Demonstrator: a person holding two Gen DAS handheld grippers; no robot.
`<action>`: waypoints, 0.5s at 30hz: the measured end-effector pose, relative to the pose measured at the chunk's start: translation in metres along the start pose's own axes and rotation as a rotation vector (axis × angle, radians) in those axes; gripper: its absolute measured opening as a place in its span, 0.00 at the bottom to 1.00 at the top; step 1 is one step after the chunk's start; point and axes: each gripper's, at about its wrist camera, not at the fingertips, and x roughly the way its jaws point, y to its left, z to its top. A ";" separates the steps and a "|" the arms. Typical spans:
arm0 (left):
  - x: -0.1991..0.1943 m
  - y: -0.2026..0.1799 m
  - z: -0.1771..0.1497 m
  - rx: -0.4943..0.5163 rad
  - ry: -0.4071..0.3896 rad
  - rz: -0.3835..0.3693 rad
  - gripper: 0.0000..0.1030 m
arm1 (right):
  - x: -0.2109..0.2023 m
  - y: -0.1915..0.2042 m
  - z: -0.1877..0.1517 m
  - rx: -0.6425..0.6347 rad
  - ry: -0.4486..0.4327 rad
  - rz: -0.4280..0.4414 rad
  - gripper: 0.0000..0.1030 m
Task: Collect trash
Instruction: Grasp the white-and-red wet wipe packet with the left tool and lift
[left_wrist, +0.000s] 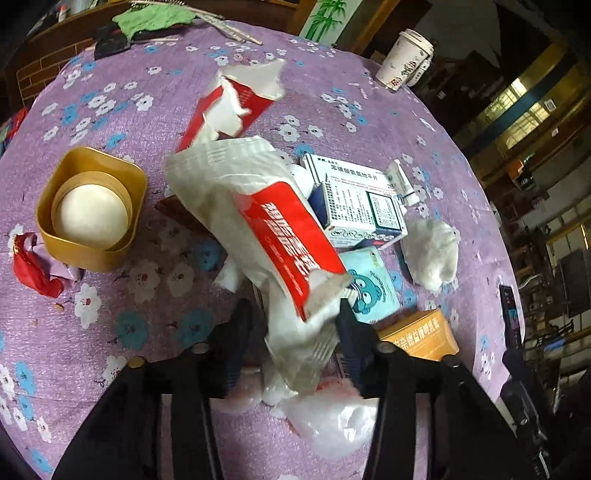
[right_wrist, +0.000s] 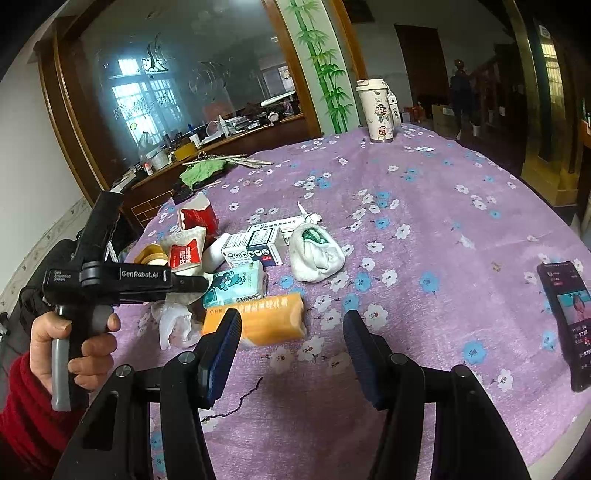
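Observation:
My left gripper (left_wrist: 295, 314) is open over a pile of trash on the purple flowered tablecloth (left_wrist: 122, 295). A crumpled white and red wrapper (left_wrist: 266, 221) lies between its fingers, over white plastic (left_wrist: 325, 413). Around it lie a second red and white wrapper (left_wrist: 229, 107), medicine boxes (left_wrist: 362, 206), a blue tissue pack (left_wrist: 373, 284), an orange box (left_wrist: 421, 336) and a tissue wad (left_wrist: 430, 254). My right gripper (right_wrist: 291, 328) is open and empty just in front of the orange box (right_wrist: 258, 317). The left gripper also shows in the right wrist view (right_wrist: 192, 284).
A gold tin (left_wrist: 92, 206) with a white round inside stands at the left, beside red crumpled paper (left_wrist: 35, 266). A paper cup (right_wrist: 376, 110) stands at the table's far edge. A phone (right_wrist: 569, 317) lies at the right. A green cloth (right_wrist: 203, 171) lies at the back.

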 end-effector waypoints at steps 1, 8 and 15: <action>0.000 0.002 0.001 -0.017 0.002 -0.009 0.60 | 0.000 0.000 0.000 0.000 0.002 0.001 0.61; -0.005 0.009 0.011 -0.077 -0.044 -0.034 0.53 | 0.006 -0.002 -0.001 0.002 0.014 0.010 0.61; -0.010 0.006 0.005 -0.056 -0.064 -0.056 0.39 | 0.022 -0.009 0.003 0.023 0.073 0.078 0.61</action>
